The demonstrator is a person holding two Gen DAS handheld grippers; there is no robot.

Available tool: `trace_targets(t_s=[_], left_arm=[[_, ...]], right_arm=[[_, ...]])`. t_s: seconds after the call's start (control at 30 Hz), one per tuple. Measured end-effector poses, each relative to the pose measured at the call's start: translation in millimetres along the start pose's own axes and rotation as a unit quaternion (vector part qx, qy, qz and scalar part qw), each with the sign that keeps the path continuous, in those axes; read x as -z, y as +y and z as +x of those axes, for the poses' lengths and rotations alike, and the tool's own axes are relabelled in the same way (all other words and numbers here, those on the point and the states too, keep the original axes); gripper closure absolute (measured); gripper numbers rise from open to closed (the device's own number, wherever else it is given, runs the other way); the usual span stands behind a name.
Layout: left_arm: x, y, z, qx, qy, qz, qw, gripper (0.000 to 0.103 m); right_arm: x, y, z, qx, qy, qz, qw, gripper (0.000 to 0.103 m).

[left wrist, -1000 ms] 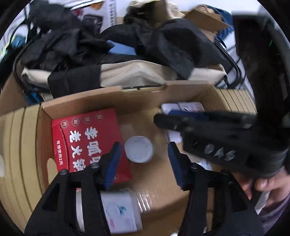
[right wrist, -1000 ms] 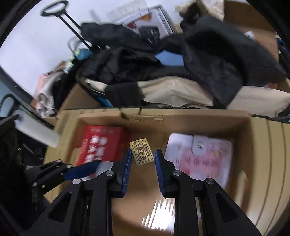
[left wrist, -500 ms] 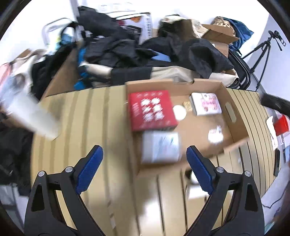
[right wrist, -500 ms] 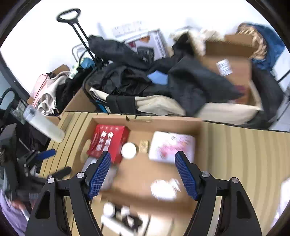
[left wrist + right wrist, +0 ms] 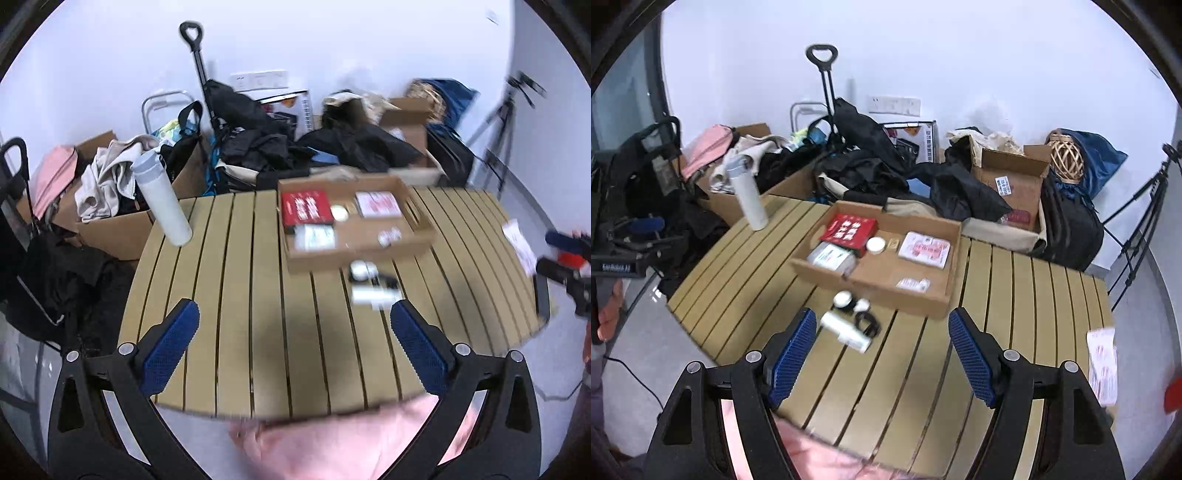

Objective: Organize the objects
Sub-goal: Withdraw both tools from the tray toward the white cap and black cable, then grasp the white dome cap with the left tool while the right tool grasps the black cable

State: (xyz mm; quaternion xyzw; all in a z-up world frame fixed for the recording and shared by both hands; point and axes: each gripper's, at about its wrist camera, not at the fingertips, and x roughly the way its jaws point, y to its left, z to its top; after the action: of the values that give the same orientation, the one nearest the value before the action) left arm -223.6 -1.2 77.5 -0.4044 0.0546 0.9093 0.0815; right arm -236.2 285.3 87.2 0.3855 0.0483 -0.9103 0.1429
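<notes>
Both tools empty, fingers spread wide: left tool (image 5: 295, 341), right tool (image 5: 882, 352), above slatted tabletop (image 5: 1015, 295); cardboard tray (image 5: 871, 284) holds red box (image 5: 849, 229).

Cardboard tray (image 5: 871, 291) on slatted table (image 5: 1015, 295), bottle (image 5: 846, 331) before it, flask (image 5: 750, 199) far left.
</notes>
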Motion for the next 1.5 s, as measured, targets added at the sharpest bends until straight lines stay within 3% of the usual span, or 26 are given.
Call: trace_targets(t_s=[0.07, 0.17, 0.23, 0.33, 0.4, 0.47, 0.53, 0.7, 0.77, 0.87, 0.93, 1.0, 1.1, 1.17, 1.3, 1.5], left_arm=[[40.6, -9.9, -19.5, 0.013, -0.01, 0.015, 0.9998, 0.0], [98.2, -18.5, -39.0, 0.014, -0.016, -0.006, 0.9998, 0.0], [145.0, -27.6, -51.6, 0.019, -0.031, -0.024, 0.9991, 0.0], [186.1, -41.2, -57.8, 0.034, -0.023, -0.035, 0.9986, 0.0], [190.0, -50.9, -55.2, 0.046, -0.004, -0.013, 0.9989, 0.0], [186.9, -54.3, -56.8, 0.029, -0.01, -0.006, 0.9995, 0.0], [184.6, -53.8, -59.1, 0.025, -0.026, -0.016, 0.9992, 0.0], [192.5, -51.4, -37.6, 0.021, 0.001, -0.025, 0.9995, 0.0], [195.6, -49.2, -23.7, 0.018, 0.014, -0.026, 0.9994, 0.0], [190.3, -44.4, 3.0, 0.032, 0.022, -0.035, 0.9986, 0.0], [178.6, -40.9, 18.8, 0.049, 0.014, -0.039, 0.9979, 0.001], [157.4, -36.2, 38.0, 0.061, -0.002, -0.051, 0.9968, 0.012], [111.9, -32.0, 78.7, 0.077, -0.01, -0.069, 0.9946, 0.029], [81.8, -35.7, 108.5, 0.095, -0.017, -0.062, 0.9934, 0.032], [28.0, -51.0, 184.9, 0.106, -0.004, -0.042, 0.9935, 0.054], [-2.1, -51.7, 273.3, 0.152, 0.047, -0.075, 0.9843, 0.064]], right_arm=[[36.6, 14.3, -21.6, -0.017, -0.016, -0.003, 1.0, 0.025], [97.3, 36.6, -44.5, -0.04, -0.032, -0.002, 0.999, 0.025], [141.4, 44.9, -50.0, -0.04, -0.035, 0.025, 0.998, 0.024], [189.4, 46.4, -48.2, -0.061, -0.022, 0.08, 0.995, 0.022], [199.5, 46.8, -39.3, -0.066, 0.01, 0.073, 0.995, 0.022], [197.1, 47.1, -41.3, -0.025, -0.001, 0.064, 0.998, 0.022], [193.4, 46.3, -44.7, -0.039, -0.012, 0.071, 0.997, 0.022], [197.3, 45.9, -42.7, -0.04, -0.027, 0.084, 0.995, 0.022], [202.3, 45.6, -28.9, -0.053, -0.009, 0.088, 0.995, 0.022], [214.2, 50.3, -9.2, -0.06, 0.012, 0.078, 0.995, 0.024], [217.9, 49.1, 7.0, -0.068, 0.021, 0.078, 0.994, 0.031], [212.8, 46.8, 26.2, -0.068, 0.03, 0.076, 0.994, 0.032], [193.7, 36.6, 55.8, -0.06, 0.036, 0.078, 0.994, 0.032], [174.2, 24.8, 76.8, -0.056, 0.033, 0.088, 0.994, 0.032], [135.4, 4.0, 123.3, -0.056, 0.03, 0.099, 0.993, 0.044], [87.4, -16.3, 197.4, -0.057, 0.053, 0.077, 0.994, 0.047]])
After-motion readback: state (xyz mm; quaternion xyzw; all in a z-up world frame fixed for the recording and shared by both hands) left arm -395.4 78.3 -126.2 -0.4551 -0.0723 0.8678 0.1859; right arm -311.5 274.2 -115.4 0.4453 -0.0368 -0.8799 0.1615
